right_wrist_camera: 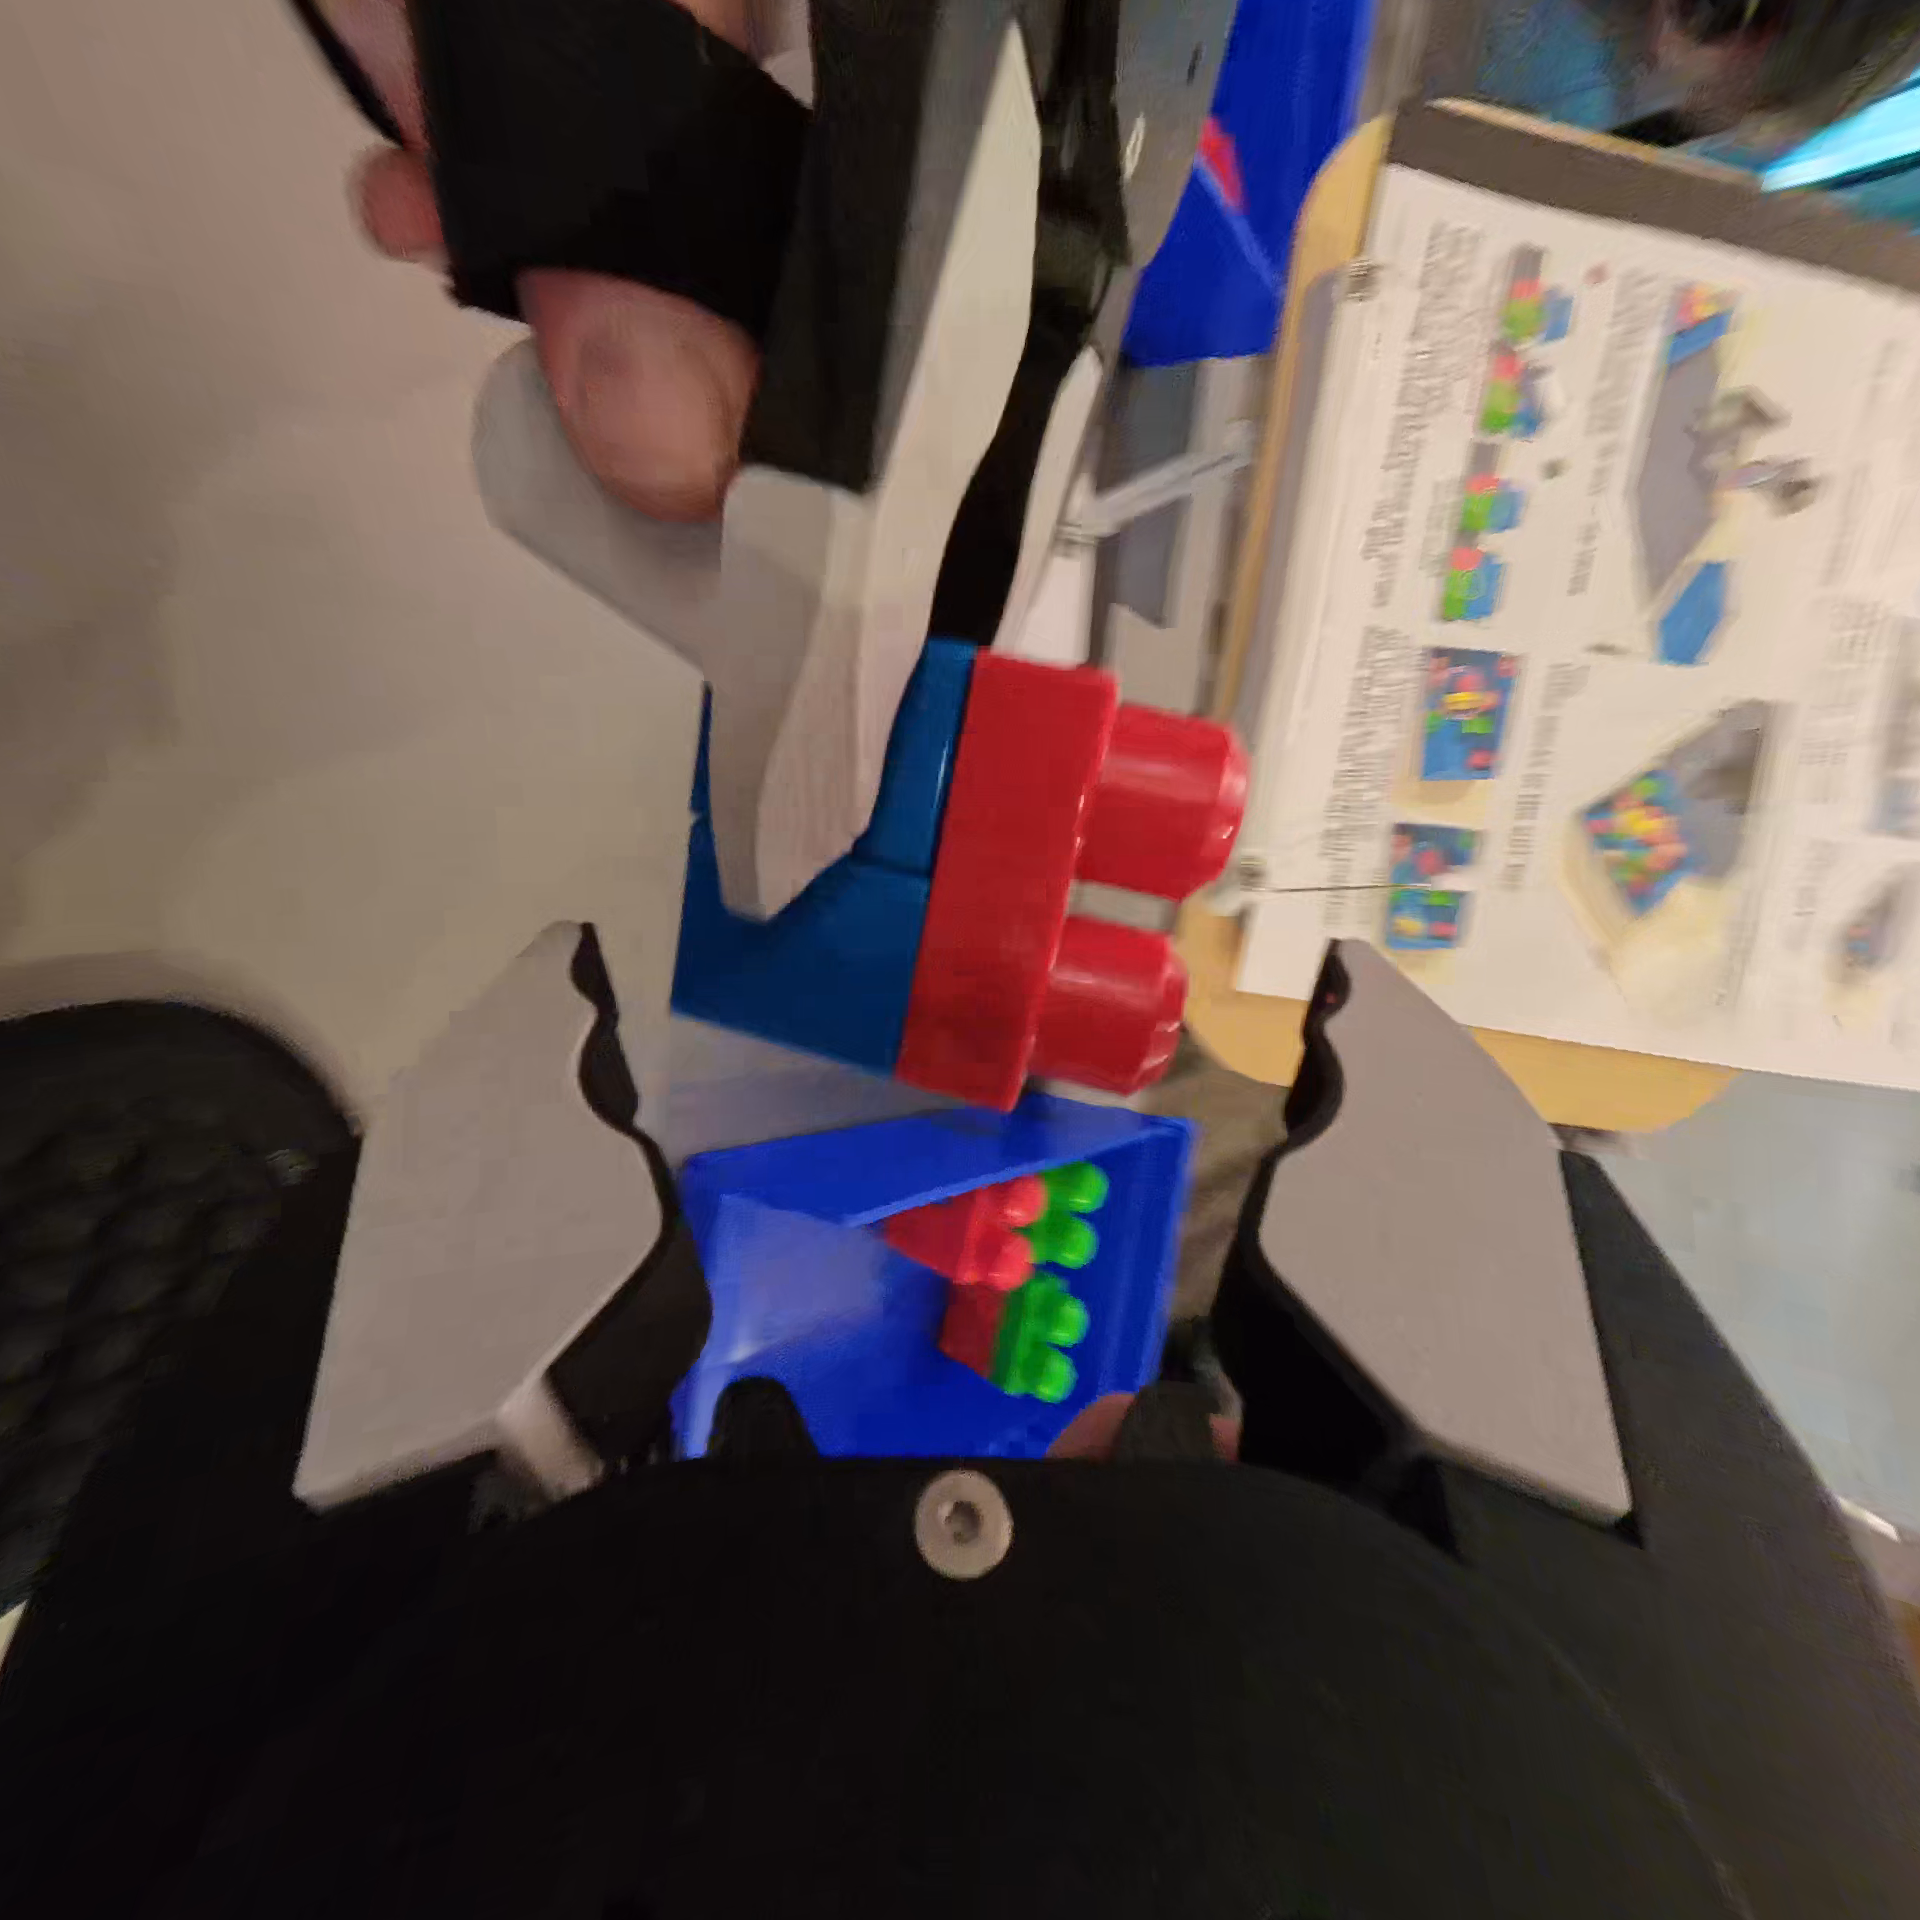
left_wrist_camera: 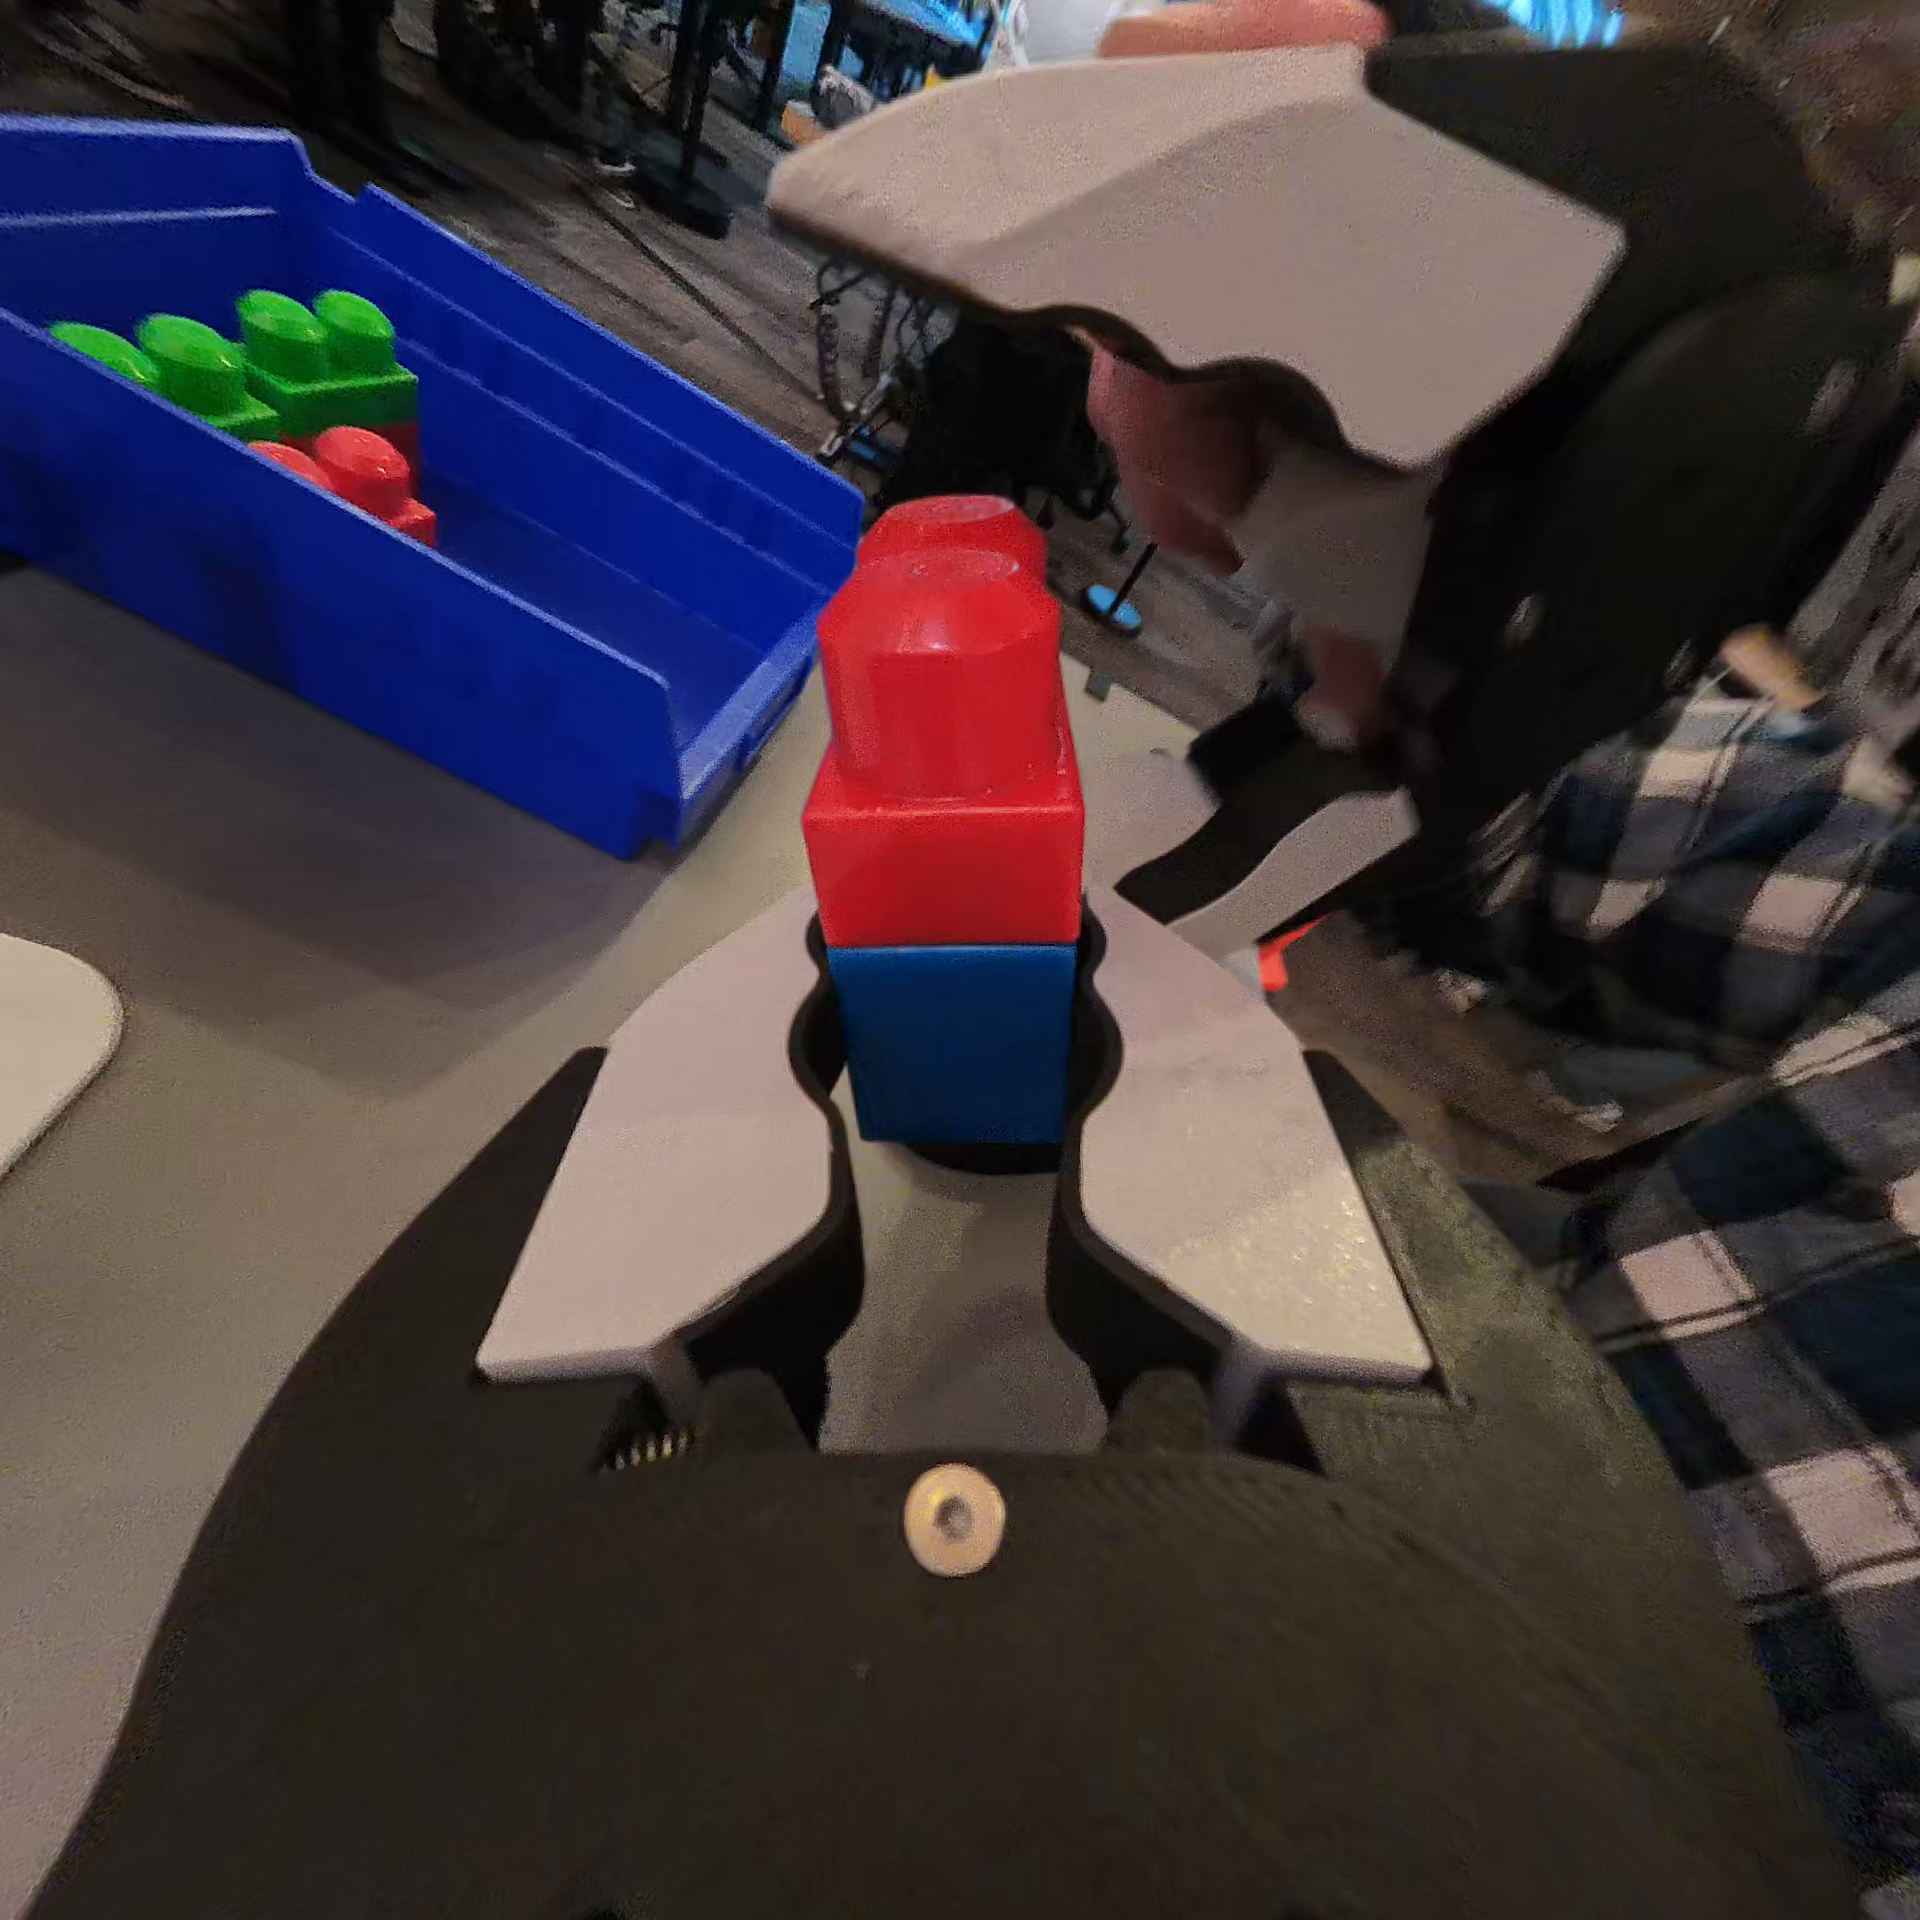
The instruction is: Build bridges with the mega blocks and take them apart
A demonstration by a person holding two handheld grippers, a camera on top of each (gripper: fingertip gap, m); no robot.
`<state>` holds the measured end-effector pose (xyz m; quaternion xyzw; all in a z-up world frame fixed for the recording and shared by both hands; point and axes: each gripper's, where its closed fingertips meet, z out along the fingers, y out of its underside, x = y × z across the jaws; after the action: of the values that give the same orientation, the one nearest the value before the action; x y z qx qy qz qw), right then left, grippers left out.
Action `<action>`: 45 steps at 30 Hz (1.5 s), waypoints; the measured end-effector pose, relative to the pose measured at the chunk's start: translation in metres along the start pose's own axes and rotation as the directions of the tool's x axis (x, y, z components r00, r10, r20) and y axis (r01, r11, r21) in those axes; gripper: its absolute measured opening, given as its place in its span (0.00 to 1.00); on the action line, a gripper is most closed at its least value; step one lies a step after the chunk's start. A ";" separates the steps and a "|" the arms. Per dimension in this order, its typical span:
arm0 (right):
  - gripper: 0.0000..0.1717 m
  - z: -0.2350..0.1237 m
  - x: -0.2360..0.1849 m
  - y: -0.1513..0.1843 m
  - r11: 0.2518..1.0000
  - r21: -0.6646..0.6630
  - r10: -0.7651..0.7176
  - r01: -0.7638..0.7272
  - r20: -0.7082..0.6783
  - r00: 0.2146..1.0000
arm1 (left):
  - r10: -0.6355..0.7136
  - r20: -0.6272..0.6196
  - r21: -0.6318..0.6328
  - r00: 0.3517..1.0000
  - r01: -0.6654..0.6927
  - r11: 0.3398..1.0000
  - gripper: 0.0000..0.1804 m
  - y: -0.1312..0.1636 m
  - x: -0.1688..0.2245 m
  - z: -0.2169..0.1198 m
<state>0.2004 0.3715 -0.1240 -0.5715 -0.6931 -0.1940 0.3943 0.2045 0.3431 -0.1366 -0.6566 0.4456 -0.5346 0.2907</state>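
Grey table; blue bin; dim cluttered room

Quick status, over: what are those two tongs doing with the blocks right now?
Left tongs clamp blue block, red block stacked on top. Right tongs wide open, empty. Nothing in the way.

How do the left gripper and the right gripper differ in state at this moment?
The left gripper is closed on a blue block that carries a red block; the right gripper is wide open and holds nothing. The left gripper's fingers press the blue block from both sides, while the right gripper's fingers stand apart near the same stack without touching it. Both have grey fingers on black bodies.
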 end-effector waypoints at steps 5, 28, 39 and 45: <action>0.45 -0.028 0.007 -0.001 0.949 0.167 0.193 -0.269 0.369 0.909 | 0.156 0.069 -0.078 0.985 -0.150 0.986 0.22 0.003 -0.008 -0.007; 0.21 -0.018 -0.007 -0.015 0.914 0.139 0.195 -0.381 0.675 0.712 | 0.228 0.005 -0.033 0.974 -0.228 0.973 0.21 -0.005 0.006 -0.006; 0.21 -0.015 0.010 -0.012 0.847 0.155 0.263 -0.509 0.710 0.653 | 0.139 -0.035 0.095 0.990 -0.135 0.986 0.22 -0.019 0.002 -0.022; 0.21 -0.014 0.023 -0.017 0.746 0.191 0.304 -0.638 0.754 0.582 | 0.079 -0.106 0.164 0.991 -0.060 0.985 0.23 -0.017 -0.001 -0.027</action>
<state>0.1884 0.3712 -0.0948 -0.6623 -0.6277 0.3085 0.2686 0.1837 0.3536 -0.1150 -0.5840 0.4393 -0.5944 0.3357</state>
